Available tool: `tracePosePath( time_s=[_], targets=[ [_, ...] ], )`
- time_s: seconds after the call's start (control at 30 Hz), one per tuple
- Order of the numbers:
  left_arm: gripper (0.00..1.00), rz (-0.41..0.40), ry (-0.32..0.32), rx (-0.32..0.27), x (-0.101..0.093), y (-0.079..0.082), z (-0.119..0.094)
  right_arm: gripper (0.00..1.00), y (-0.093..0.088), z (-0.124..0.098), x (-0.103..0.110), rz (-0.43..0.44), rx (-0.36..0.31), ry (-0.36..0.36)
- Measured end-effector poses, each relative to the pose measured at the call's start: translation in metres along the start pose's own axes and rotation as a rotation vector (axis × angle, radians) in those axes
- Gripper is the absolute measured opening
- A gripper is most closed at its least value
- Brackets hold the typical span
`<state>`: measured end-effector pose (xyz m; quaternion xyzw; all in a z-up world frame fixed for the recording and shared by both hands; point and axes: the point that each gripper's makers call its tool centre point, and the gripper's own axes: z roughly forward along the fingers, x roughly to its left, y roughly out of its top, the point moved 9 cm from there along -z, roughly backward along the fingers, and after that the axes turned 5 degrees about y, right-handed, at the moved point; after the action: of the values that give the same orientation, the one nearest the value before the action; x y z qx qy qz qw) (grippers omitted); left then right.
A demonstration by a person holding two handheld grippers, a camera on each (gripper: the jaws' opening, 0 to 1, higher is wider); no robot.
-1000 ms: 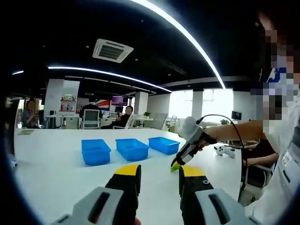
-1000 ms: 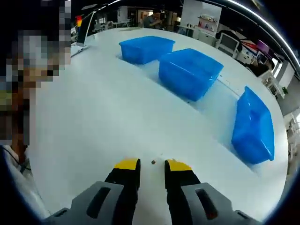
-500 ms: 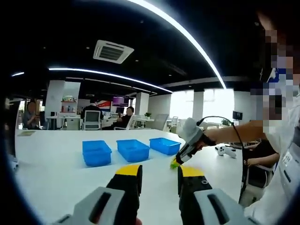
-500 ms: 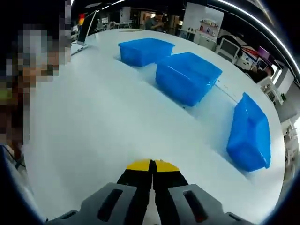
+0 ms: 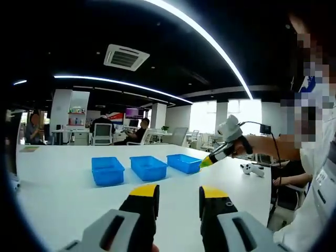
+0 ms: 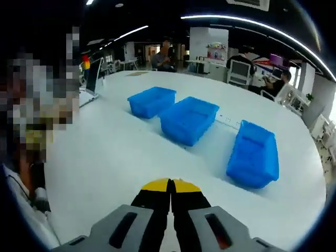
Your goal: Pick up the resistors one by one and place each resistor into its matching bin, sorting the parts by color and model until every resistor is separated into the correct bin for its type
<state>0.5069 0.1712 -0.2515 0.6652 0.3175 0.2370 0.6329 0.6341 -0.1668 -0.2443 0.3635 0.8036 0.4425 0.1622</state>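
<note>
Right gripper (image 6: 169,182) fingers pressed together above white table (image 6: 115,152), left gripper (image 5: 177,190) fingers spread, no legible writing

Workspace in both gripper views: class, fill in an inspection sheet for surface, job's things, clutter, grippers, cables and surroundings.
Surface: white table, bare in front of the bins.
Job's things: three blue plastic bins in a row, apart; contents not visible; resistor too small to tell.
Clutter: white game controller and laptop at the table's edges.
Grippers: left gripper jaws apart, nothing between; right gripper jaws together, raised above the table.
Cables: black cable on the right gripper.
Surroundings: open office, seated people, ceiling light strips.
</note>
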Motion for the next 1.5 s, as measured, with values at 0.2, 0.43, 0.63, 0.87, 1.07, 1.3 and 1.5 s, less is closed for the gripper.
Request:
tracePosePath(
  time_s=[0.2,0.43,0.63,0.87,1.07,1.3,1.5],
  targets=[
    [0.32,0.002,-0.005,0.000,-0.002,0.000,0.001,0.03,-0.004,-0.046,-0.005,0.037,-0.187,-0.093],
    [0.32,0.002,-0.005,0.004,-0.003,-0.001,0.003,0.03,-0.020,-0.084,-0.036,0.156,-0.349,-0.193],
    [0.32,0.001,-0.006,0.008,-0.002,-0.002,0.004,0.03,-0.026,-0.082,-0.055,0.189,-0.328,-0.218],
    [0.32,-0.003,-0.008,0.015,-0.001,-0.005,0.007,0.14,-0.048,-0.052,-0.045,0.043,0.057,-0.123],
    [0.32,0.002,-0.020,0.025,-0.005,-0.007,0.009,0.16,-0.047,-0.029,-0.052,-0.097,0.318,-0.001],
    [0.32,-0.003,-0.011,0.026,-0.002,-0.009,0.008,0.16,-0.036,0.002,-0.050,-0.795,0.565,0.265],
    [0.32,-0.007,-0.014,0.038,-0.001,-0.012,0.012,0.07,-0.023,0.021,-0.049,-1.072,0.699,0.440]
  ],
)
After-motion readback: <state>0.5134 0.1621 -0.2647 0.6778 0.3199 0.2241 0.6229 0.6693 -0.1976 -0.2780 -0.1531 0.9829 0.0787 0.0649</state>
